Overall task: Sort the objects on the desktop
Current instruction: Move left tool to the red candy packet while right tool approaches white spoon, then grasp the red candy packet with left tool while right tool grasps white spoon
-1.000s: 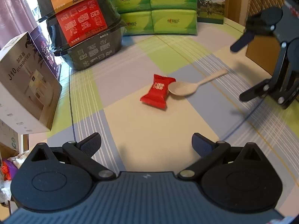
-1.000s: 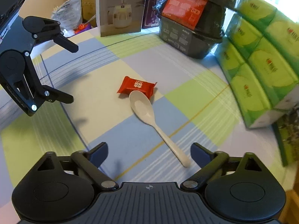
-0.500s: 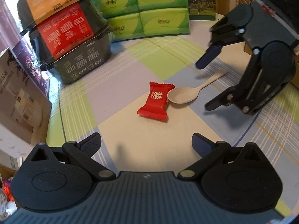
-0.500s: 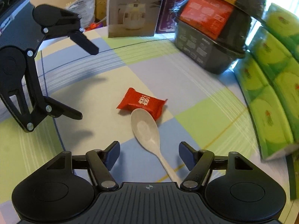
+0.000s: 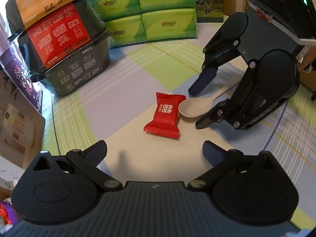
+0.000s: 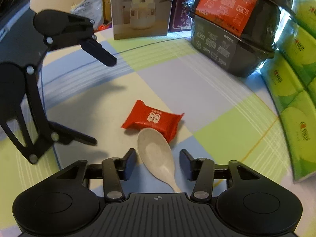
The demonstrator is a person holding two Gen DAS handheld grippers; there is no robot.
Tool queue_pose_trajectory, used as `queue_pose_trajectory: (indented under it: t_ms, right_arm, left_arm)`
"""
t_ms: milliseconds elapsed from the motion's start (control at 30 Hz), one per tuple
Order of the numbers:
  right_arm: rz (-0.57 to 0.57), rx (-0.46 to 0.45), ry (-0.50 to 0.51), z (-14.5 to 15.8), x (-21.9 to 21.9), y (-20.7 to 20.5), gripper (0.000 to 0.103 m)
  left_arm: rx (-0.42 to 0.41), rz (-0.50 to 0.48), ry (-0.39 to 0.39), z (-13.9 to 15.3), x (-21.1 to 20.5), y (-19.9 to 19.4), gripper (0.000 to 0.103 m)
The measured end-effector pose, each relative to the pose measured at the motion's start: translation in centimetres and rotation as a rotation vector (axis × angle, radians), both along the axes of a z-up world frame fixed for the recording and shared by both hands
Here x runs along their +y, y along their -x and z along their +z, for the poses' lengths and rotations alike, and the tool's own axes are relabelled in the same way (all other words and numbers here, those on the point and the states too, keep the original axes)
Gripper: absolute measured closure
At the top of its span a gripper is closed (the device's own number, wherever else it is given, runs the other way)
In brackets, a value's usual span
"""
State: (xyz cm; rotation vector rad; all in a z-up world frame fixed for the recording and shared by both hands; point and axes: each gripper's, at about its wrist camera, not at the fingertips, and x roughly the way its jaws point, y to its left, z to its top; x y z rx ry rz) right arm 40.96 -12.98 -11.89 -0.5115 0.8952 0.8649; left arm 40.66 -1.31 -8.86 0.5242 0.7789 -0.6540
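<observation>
The right gripper [image 6: 158,163] is seen lowered over the spoon [image 6: 157,155], its fingers [image 6: 129,163] partly open and set on either side of the bowl end without touching it; nothing is gripped. In the left wrist view the same gripper [image 5: 199,108] is shown from the side, one finger above the handle and one just below the bowl, and the handle [image 5: 225,88] is seen running back under it, a part hidden in the right wrist view. The left gripper [image 5: 155,151] is held wide open and empty, above the surface [image 5: 150,164] and short of the candy [image 5: 165,115]. From the right wrist view it [image 6: 102,100] is seen at the left, raised, with both fingers well apart.

The red candy is shown lying flat on the checked surface, its one end touching the rim of the spoon's bowl. Behind it, stacked black food boxes [image 5: 59,39] with red and orange labels are seen, and beside them green tissue packs [image 5: 154,13]. A humidifier box [image 6: 141,9] is read plainly only in the right wrist view; in the left wrist view only its edge [image 5: 17,126] is caught. A carton with a cow picture [image 5: 209,2] is shown only by the left wrist view.
</observation>
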Motion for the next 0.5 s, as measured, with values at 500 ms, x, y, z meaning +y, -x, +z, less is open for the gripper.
queue_pose_trajectory:
  t_ms: [500]
  right_arm:
    - [-0.235,0.032,0.043,0.4,-2.8,0.7,0.096]
  left_arm:
    - [0.010,0.003,0.048,-0.7,-3.6,-2.2,0.008]
